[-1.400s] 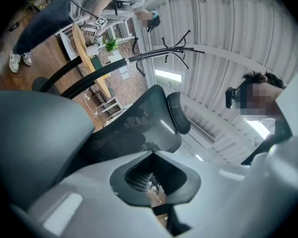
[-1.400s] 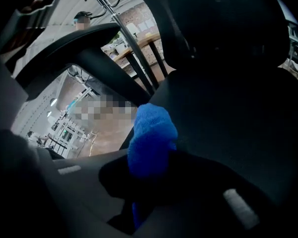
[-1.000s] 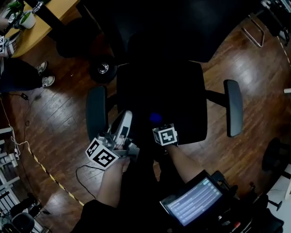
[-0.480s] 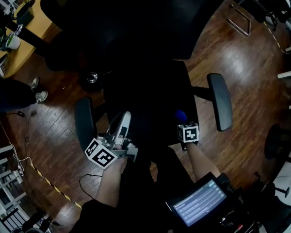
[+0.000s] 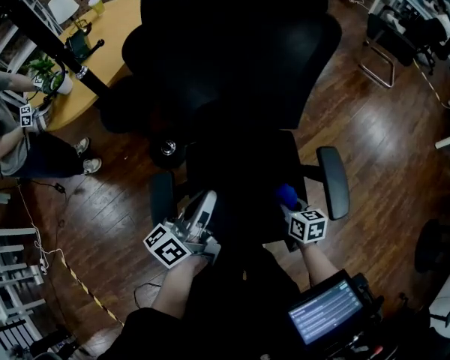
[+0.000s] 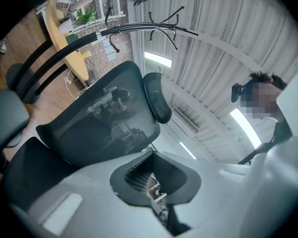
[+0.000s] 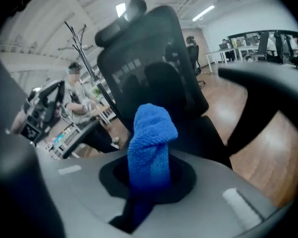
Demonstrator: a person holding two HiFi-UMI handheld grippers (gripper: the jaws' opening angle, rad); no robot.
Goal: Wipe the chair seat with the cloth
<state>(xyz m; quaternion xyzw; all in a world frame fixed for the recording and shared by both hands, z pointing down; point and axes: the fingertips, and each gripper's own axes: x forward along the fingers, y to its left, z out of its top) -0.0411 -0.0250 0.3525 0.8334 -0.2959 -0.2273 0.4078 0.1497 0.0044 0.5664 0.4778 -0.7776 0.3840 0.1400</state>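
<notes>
**Cloth** (image 7: 150, 138): blue terry, bunched into an upright roll. Lower end pinched between the fingers of the right gripper (image 5: 292, 205). Free end projecting past the fingertips, presumably so that fabric rather than plastic meets the upholstery. Located over the front right part of the chair seat (image 5: 240, 167), just inside the right armrest (image 5: 334, 180). Contact with the seat not determinable from any view.

**Chair seat:** black, largely lost in shadow, directly below the wearer. No visible marks. Judged to be at the start of a stroke or between strokes, with most of the seat left to cover.

**Right gripper:** aimed forward and somewhat upward at the mesh backrest (image 7: 149, 68), marker cube to the rear. Right forearm (image 5: 319, 261) reaching in from the lower edge, nearly straight, angled slightly inward.

**Left gripper** (image 5: 206, 199): fingers pressed together on nothing. Parked at the seat's front left edge beside the left armrest (image 5: 162, 197), apparently to stay clear of the wiping path. Tilted upward toward backrest and ceiling. Left forearm (image 5: 176, 287) drawn in close to the body.

**Surroundings:**
- Wooden floor (image 5: 382, 141).
- Round wooden surface (image 5: 116, 40) at upper left, with a seated person (image 5: 19, 152) beside it.
- Tablet screen (image 5: 322, 313) at the wearer's waist.
</notes>
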